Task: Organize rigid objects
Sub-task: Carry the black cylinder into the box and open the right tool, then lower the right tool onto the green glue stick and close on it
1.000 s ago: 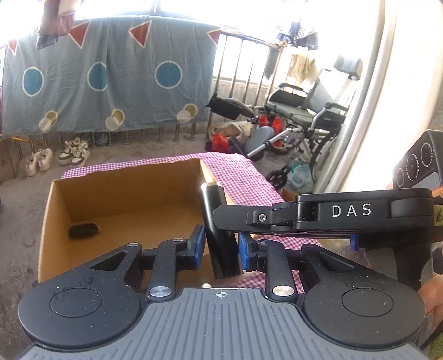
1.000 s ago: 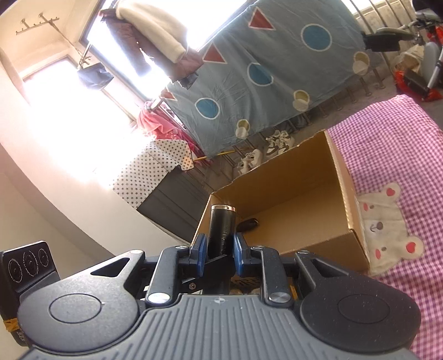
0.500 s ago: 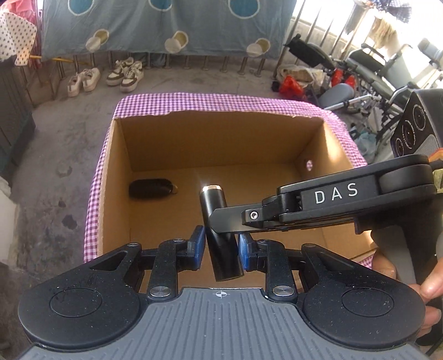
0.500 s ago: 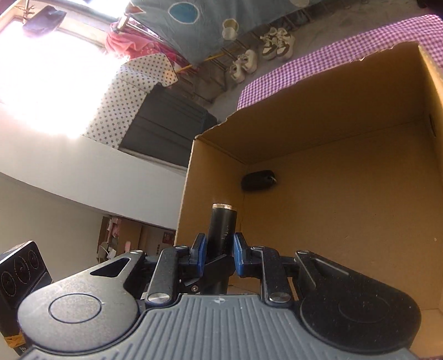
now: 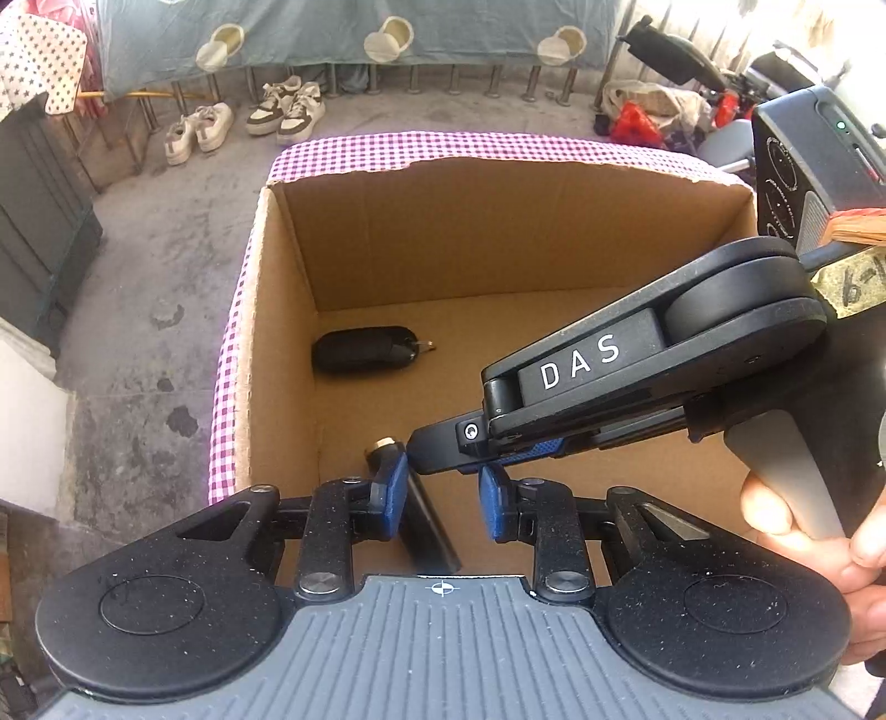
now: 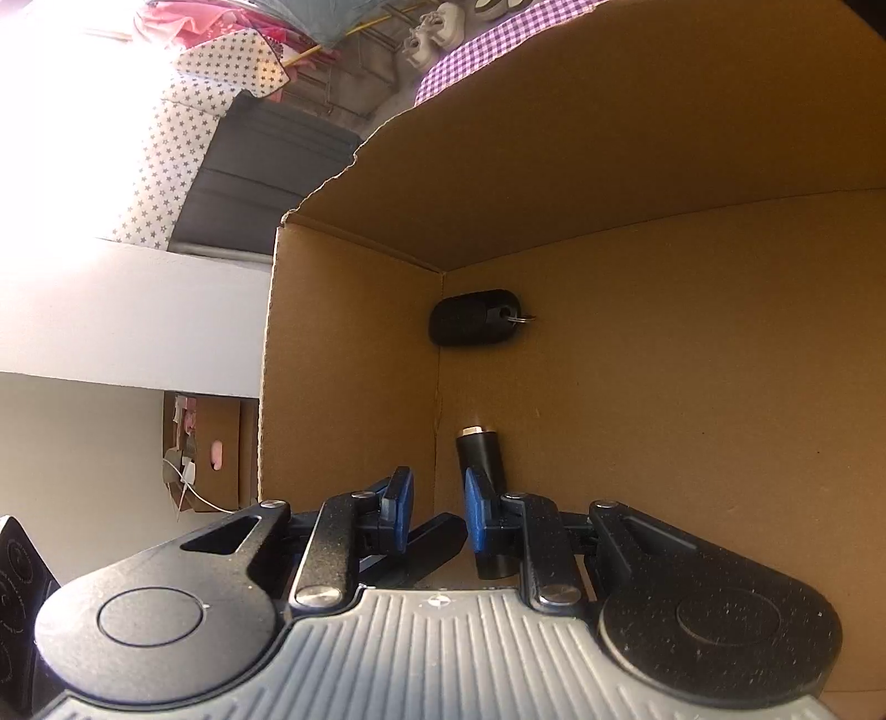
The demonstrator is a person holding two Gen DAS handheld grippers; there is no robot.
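Observation:
A black cylinder with a metal cap [image 5: 423, 520] lies on the floor of the open cardboard box [image 5: 498, 232], near its front left corner. It also shows in the right wrist view [image 6: 483, 459], just past my right fingers. My left gripper [image 5: 443, 493] is open over the cylinder, its jaws apart and not gripping it. My right gripper [image 6: 437, 507] is open too; its body [image 5: 637, 376] reaches into the box from the right. A black key pouch with a ring [image 5: 365, 349] lies further back on the box floor and shows in the right wrist view [image 6: 476, 318].
The box stands on a purple checked cloth [image 5: 470, 144]. Beyond it are a concrete floor with shoes [image 5: 243, 122], a hanging blue sheet [image 5: 343, 27] and a wheelchair [image 5: 675, 55]. A dark cabinet [image 6: 266, 160] stands left of the box.
Both grippers moved down into the box with the cylinder, then opened. The cylinder left the jaws and now lies on the box floor.

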